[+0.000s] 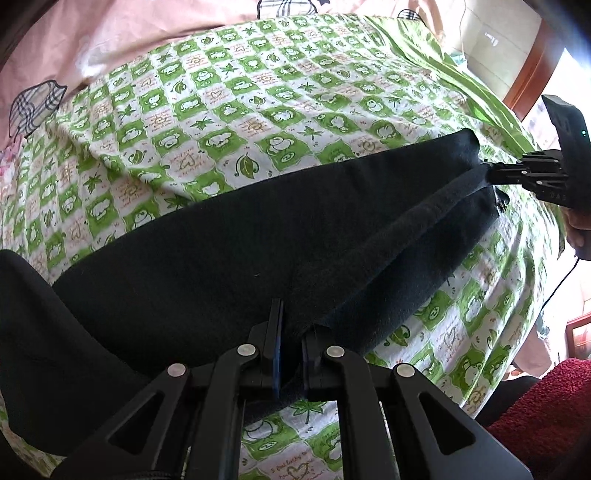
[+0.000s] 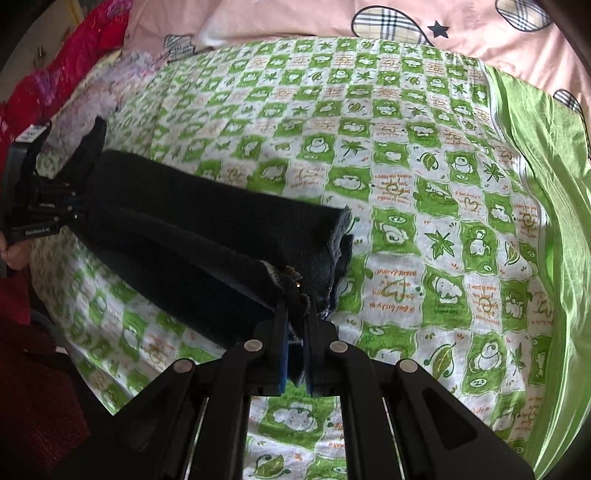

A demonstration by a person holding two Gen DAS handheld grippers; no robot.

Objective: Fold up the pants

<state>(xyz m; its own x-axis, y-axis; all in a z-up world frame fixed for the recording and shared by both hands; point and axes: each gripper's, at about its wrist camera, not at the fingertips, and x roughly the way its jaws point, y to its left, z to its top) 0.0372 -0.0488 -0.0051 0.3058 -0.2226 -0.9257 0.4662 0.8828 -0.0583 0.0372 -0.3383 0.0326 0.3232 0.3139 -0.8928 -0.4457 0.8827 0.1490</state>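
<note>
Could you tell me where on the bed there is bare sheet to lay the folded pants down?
The widest bare patch of checkered sheet lies beyond the pants, bordered by the pink pillows and the green satin edge. It is crowded toward the left gripper, by the red bedding. The right gripper clamps the hems.

**Cloth, plastic and sheen**

The pants (image 1: 258,236) are matt, fuzzy black cloth. The bedsheet (image 2: 424,192) is soft printed cotton-like cloth; its green border (image 2: 546,177) looks glossy, satiny. Both grippers (image 1: 291,354) (image 2: 295,350) are matt black plastic with shiny metal pins.
</note>
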